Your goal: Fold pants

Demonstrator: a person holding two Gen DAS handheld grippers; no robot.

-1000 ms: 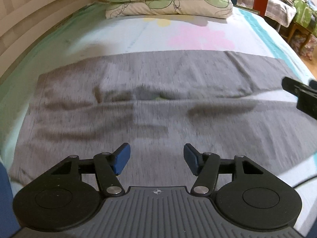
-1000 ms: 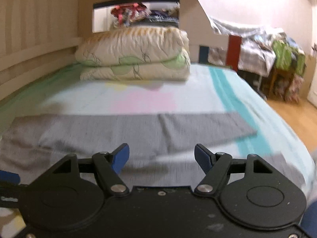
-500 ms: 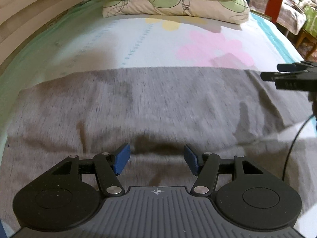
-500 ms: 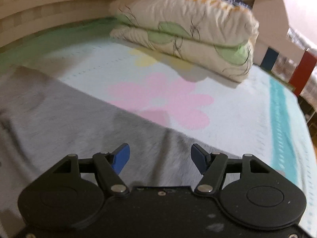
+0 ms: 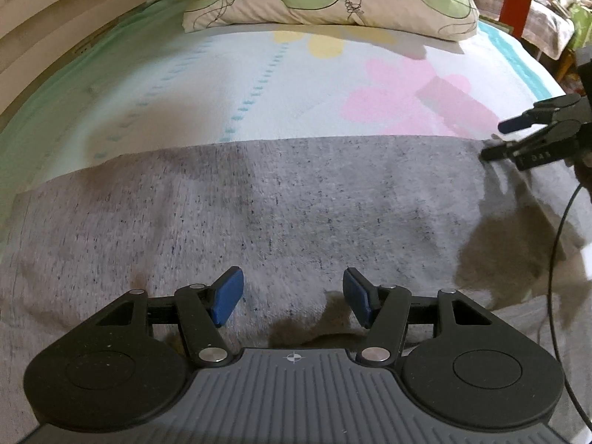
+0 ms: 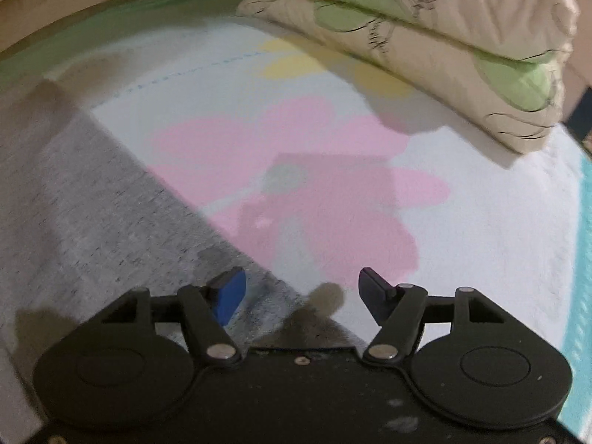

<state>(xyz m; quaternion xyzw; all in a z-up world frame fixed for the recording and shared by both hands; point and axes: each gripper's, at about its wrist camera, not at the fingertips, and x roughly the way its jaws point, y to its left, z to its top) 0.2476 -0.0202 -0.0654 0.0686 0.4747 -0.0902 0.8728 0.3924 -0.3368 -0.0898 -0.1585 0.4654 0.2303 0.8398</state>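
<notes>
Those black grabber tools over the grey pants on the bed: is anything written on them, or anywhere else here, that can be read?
Right gripper, side of one finger: small pale characters, perhaps digits, too blurred to read.
Left gripper, grey body: a small crosshair sign, no words.
Pants, bedsheet, pillows: patterns only, no text.

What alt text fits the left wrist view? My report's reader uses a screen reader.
Grey pants lie spread flat across a flower-print bedsheet, with the open, empty left gripper just above them. The right gripper is at the pants' far right edge; folded bedding sits behind.
</notes>
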